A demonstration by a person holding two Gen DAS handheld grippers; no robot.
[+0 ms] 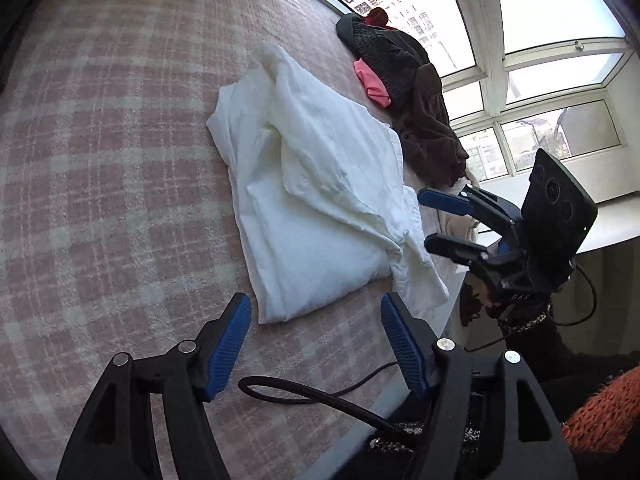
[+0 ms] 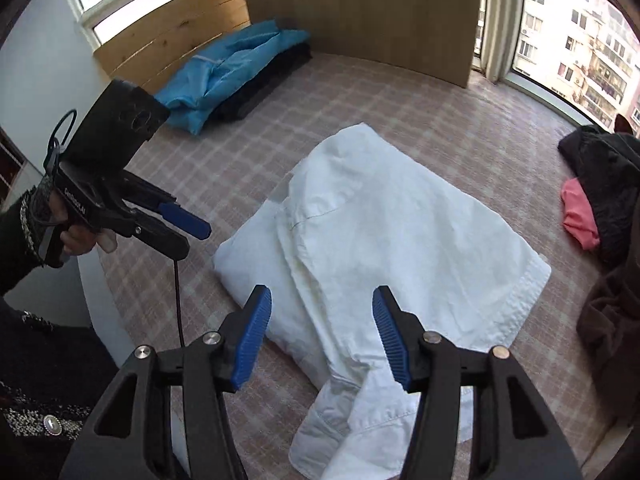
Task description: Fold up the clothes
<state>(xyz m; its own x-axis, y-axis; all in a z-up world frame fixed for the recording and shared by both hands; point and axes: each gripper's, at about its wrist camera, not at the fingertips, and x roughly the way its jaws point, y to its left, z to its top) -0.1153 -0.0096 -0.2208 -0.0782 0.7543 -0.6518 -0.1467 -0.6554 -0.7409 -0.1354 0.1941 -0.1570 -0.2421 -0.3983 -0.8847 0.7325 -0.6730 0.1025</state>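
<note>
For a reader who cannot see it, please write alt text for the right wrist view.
A crumpled, partly folded white cotton shirt lies on a bed with a pink plaid cover, just beyond the open right gripper with blue ribbed pads. At left a hand holds the left gripper above the bed edge; a bright blue jacket lies near the wooden headboard.

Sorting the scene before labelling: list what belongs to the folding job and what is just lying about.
In the job:
white shirt
left claw, open
right claw, open

Lying about:
blue jacket
dark clothes pile
pink garment
black cable
</note>
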